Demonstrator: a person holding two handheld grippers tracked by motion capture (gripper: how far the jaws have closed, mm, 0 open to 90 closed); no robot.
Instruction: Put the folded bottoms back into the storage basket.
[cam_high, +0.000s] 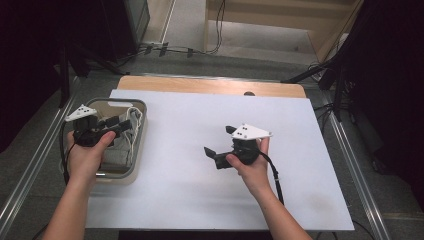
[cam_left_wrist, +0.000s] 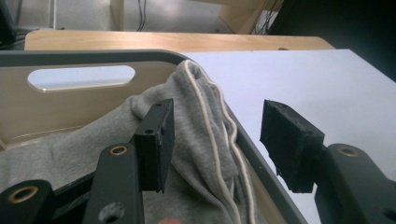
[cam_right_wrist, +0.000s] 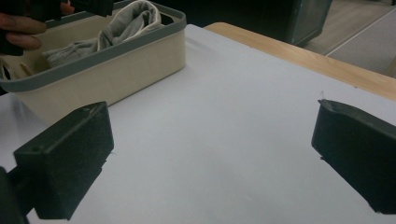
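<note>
A grey garment with a white drawstring lies in a beige basket with a grey rim, at the table's left edge. My left gripper hovers over the basket's right side and points right. In the left gripper view, a raised fold of the garment and the basket rim lie between the half-spread jaws of the left gripper. One pad is against the cloth and the other stands outside the rim, clear of it. My right gripper is open above the white board, mid-table, and its jaws have nothing between them.
A white board covers the table, with a wooden edge at the far side. In the right gripper view the basket and the garment sit ahead to the left. Metal rails run along both table sides, and cables lie on the floor beyond.
</note>
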